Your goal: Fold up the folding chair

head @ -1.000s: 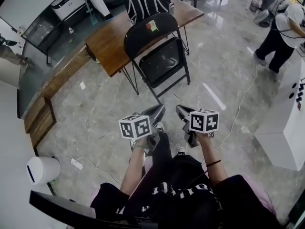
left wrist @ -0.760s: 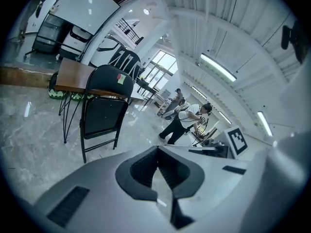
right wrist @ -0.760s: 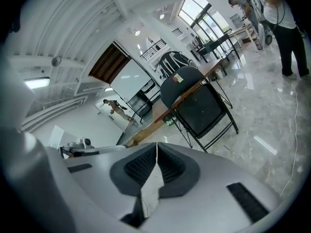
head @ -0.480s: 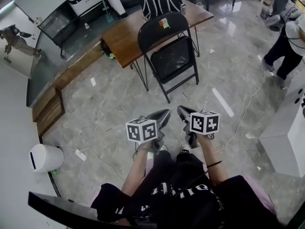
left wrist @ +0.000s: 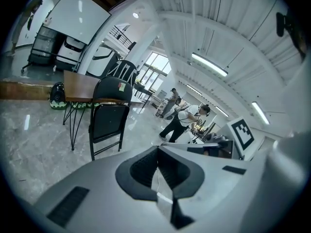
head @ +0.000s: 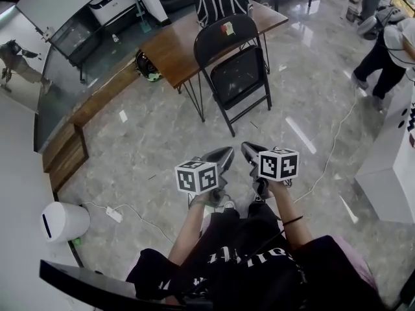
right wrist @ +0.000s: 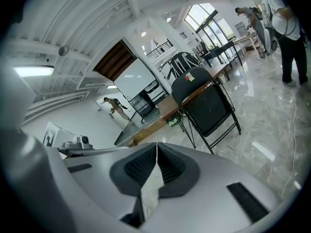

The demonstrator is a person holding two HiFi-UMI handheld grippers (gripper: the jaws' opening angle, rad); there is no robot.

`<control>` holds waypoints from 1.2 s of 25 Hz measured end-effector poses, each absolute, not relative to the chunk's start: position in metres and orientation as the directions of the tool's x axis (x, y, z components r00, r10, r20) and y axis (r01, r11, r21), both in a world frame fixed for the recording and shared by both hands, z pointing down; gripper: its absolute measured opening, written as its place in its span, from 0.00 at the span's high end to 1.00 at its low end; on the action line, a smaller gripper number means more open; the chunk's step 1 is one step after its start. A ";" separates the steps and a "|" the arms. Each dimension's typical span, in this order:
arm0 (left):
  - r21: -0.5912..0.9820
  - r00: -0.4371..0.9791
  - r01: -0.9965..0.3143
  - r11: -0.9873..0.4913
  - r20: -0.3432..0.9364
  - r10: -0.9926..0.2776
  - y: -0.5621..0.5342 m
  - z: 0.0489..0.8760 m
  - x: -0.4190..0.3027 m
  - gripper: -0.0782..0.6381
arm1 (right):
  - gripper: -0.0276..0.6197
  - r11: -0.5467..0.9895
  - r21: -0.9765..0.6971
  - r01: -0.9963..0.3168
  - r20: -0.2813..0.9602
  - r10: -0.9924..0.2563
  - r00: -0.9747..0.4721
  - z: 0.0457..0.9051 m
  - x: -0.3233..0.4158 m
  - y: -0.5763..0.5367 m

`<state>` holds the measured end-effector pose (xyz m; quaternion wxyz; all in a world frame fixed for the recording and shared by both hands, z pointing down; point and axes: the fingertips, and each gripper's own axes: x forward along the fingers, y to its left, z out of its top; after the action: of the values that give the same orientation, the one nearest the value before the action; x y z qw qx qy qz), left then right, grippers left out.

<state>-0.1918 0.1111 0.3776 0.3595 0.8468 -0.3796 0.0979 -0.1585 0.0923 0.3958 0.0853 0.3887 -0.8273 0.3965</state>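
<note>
Our left tongs (head: 224, 154) and right tongs (head: 247, 149) are shut and empty in the head view. The unfolded folding chair (head: 237, 76) stands at twelve o'clock, further right than a second ago. Left gripper view: we see them closed, chair at ten o'clock. Right gripper view: closed too, chair at one.

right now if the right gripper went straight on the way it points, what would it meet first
Probably the grey marble floor short of the black metal folding chair: the right gripper tilts downward and nothing lies between. Depth is unclear; its legs might come first.
</note>
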 end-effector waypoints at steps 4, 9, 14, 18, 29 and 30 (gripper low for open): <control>0.548 0.709 -0.698 -0.461 0.442 -0.549 0.130 0.385 -0.216 0.89 | 0.93 0.360 -0.602 -0.713 0.442 -0.593 -0.673 0.398 -0.183 0.108; 0.570 0.733 -0.672 -0.472 0.425 -0.531 0.143 0.390 -0.240 0.89 | 0.93 0.340 -0.590 -0.732 0.459 -0.605 -0.651 0.405 -0.206 0.125; 0.581 0.745 -0.659 -0.478 0.415 -0.522 0.148 0.391 -0.254 0.89 | 0.93 0.328 -0.592 -0.736 0.458 -0.614 -0.642 0.406 -0.220 0.133; 0.586 0.751 -0.652 -0.482 0.411 -0.517 0.145 0.391 -0.260 0.89 | 0.93 0.322 -0.595 -0.737 0.458 -0.617 -0.640 0.404 -0.226 0.131; 0.600 0.765 -0.635 -0.488 0.395 -0.509 0.135 0.388 -0.257 0.89 | 0.93 0.318 -0.592 -0.740 0.459 -0.622 -0.634 0.401 -0.224 0.123; 0.601 0.765 -0.634 -0.487 0.394 -0.509 0.136 0.388 -0.257 0.89 | 0.93 0.318 -0.590 -0.742 0.461 -0.622 -0.634 0.401 -0.224 0.123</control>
<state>-0.2571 0.1358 0.3876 0.3816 0.8584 -0.3330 0.0817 -0.2243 0.1233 0.4015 0.0743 0.4215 -0.8085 0.4039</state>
